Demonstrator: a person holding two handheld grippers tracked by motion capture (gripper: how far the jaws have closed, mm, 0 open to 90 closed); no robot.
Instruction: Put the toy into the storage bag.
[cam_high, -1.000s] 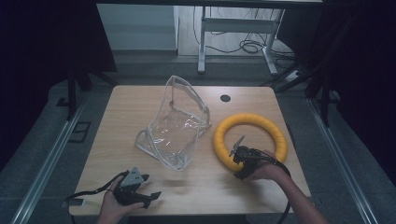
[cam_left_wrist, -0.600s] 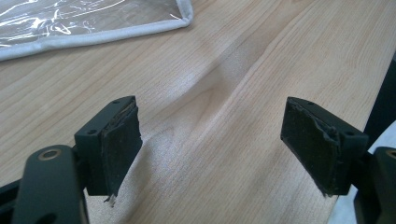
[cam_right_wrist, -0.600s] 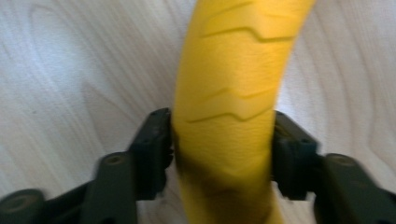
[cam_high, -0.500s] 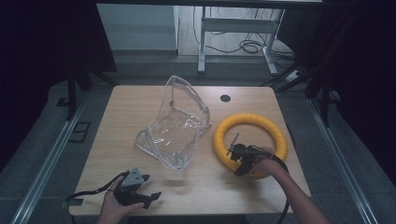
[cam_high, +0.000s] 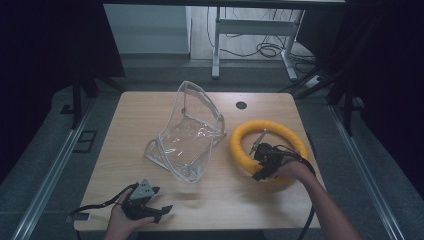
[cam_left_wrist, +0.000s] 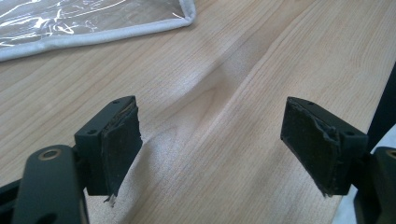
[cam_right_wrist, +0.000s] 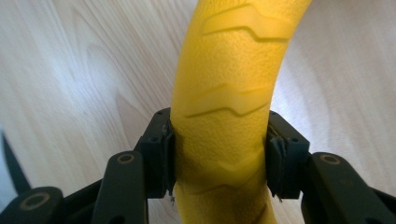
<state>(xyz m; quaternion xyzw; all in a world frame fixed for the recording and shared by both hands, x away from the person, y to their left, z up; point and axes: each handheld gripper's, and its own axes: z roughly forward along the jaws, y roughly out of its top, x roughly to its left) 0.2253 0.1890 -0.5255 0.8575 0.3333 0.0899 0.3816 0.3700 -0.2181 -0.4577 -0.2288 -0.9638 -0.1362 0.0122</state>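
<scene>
Count of things on the table: one yellow ring (cam_high: 267, 145), one clear plastic bag (cam_high: 186, 135), two hand-held grippers, and one small dark round spot (cam_high: 241, 105) set in the tabletop near the far edge.
Table: a pale wooden table (cam_high: 130, 130) seen from above, with dark floor on both sides and a desk frame (cam_high: 252, 30) with loose cables (cam_high: 267, 49) beyond its far edge.
Yellow ring: lies flat on the right half of the table, just beside the bag; in the right gripper view its surface (cam_right_wrist: 224, 98) is pebbled with raised chevron ridges.
Clear plastic bag: sits near the middle of the table, propped up and leaning, with white trim along its edges; one trimmed corner (cam_left_wrist: 93, 23) shows at the top of the left gripper view.
Right gripper (cam_high: 264, 161): held by the person's right hand (cam_high: 290, 170) at the near side of the ring; its two jaws are closed against either side of the ring's tube, which fills the gap between them (cam_right_wrist: 219, 158).
Left gripper (cam_high: 145, 200): held by the left hand (cam_high: 122, 217) at the near left edge of the table, well apart from the bag; its jaws are spread wide with bare wood between them (cam_left_wrist: 212, 140), gripping nothing.
In the way: the right gripper and hand cover part of the ring's near arc in the high view.
</scene>
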